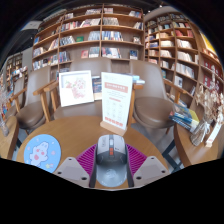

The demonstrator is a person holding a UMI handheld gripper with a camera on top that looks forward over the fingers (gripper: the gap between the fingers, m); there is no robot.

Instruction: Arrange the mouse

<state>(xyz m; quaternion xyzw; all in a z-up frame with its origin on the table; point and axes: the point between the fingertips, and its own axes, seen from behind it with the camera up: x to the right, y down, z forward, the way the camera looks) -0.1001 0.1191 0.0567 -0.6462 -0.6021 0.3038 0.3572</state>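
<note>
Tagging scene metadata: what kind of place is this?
Likely a library or bookshop: tall bookshelves line the walls, with upright display signs on a round wooden table. The tool holds the mouse.

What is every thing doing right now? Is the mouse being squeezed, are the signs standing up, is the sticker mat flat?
mouse: between the fingers, pink pads close at both sides; cannot tell if it is squeezed
gripper: around the mouse
white sign: standing upright on the table
picture card: standing upright, beyond the mouse
round blue mat: lying flat on the table
chairs: empty, pulled up to the table
bookshelves: full of books
</note>
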